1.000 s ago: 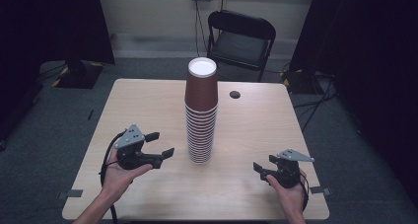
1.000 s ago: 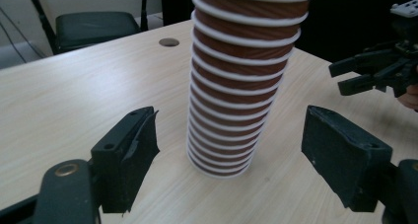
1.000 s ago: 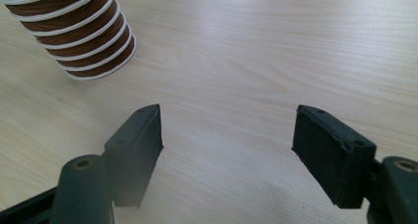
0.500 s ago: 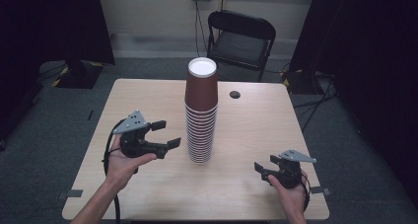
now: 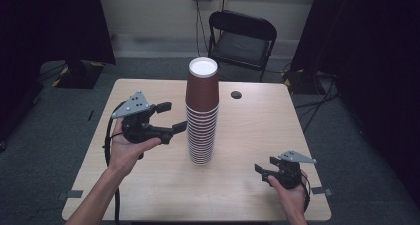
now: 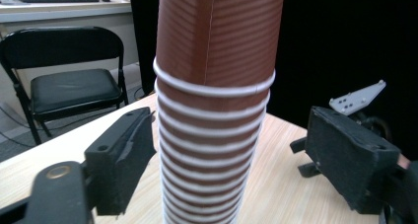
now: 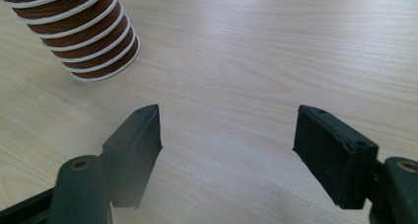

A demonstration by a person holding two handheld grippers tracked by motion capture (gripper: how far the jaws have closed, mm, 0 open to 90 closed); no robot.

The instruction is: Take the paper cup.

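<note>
**Left gripper lined up on the cup stack, nothing lifted yet**

You had the left gripper (image 5: 168, 117) raised beside the cups (image 5: 202, 113), level with the upper part of the stack. Its jaws had just been opening, and in the left gripper view the cups (image 6: 214, 110) stood between the two pads without either one pressing on them; nothing was held. The stack stood upright near the middle of the table (image 5: 247, 185), upside down, with the top cup sitting noticeably higher than the tightly nested ones below.

Your right gripper (image 5: 265, 169) rested low near the table's front right corner, well apart from the stack, its jaws spread wide over bare wood and empty. In its own view the foot of the cups (image 7: 84, 31) showed off to the upper left.

By my reading, the work had barely begun: no cup had been taken off, and none stood apart on the table. What was left was to close on the top cup, draw it free, and set it down.
</note>
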